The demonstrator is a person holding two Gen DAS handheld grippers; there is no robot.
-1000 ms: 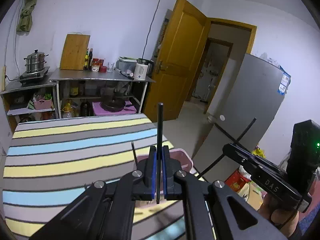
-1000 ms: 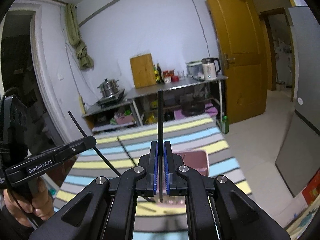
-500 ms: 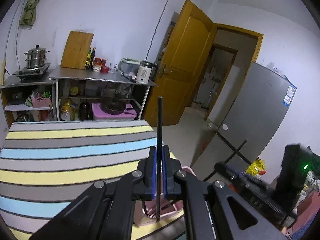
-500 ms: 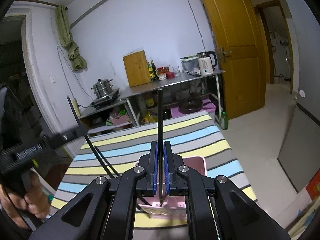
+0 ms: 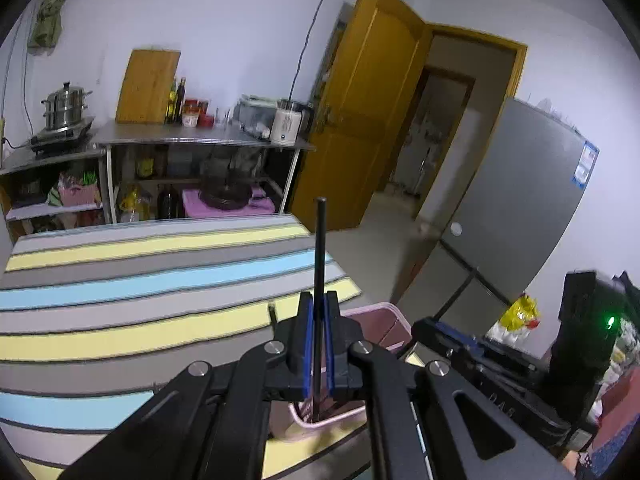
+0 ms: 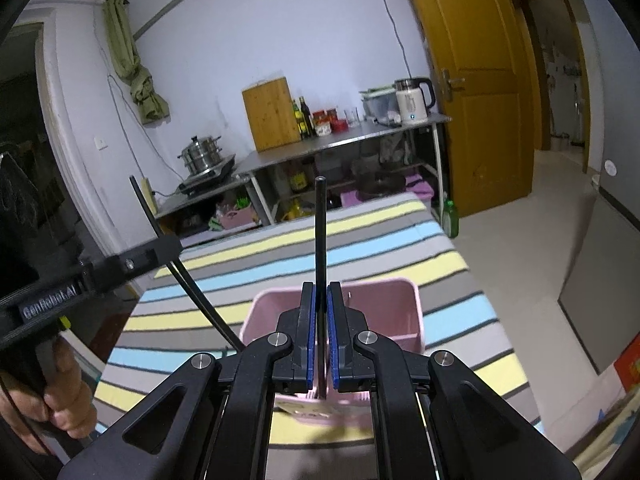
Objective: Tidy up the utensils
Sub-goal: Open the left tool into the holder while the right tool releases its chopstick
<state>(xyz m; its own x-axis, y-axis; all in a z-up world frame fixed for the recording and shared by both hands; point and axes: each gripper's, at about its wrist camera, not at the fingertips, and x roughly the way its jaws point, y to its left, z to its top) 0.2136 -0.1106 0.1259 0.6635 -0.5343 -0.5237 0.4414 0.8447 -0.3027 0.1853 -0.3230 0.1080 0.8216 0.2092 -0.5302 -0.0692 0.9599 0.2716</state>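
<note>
Both tongs pinch black chopsticks: left tongs (image 5: 316, 344) grip one chopstick (image 5: 319, 256) upright, right tongs (image 6: 320, 336) another chopstick (image 6: 321, 232); each stick's lower end dips into the pink bin (image 6: 384, 312) on the striped tablecloth (image 6: 380, 240); beyond, a steel shelf (image 6: 344, 140) holds a kettle (image 6: 412, 100); "GenRobot.AI" marks the left handle.

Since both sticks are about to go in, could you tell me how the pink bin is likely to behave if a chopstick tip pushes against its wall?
The pink bin looks like thin, open-topped plastic, so probably light and apt to slide on the striped cloth. It is fairly tall, so a push near the rim from the chopstick might tip it.
</note>
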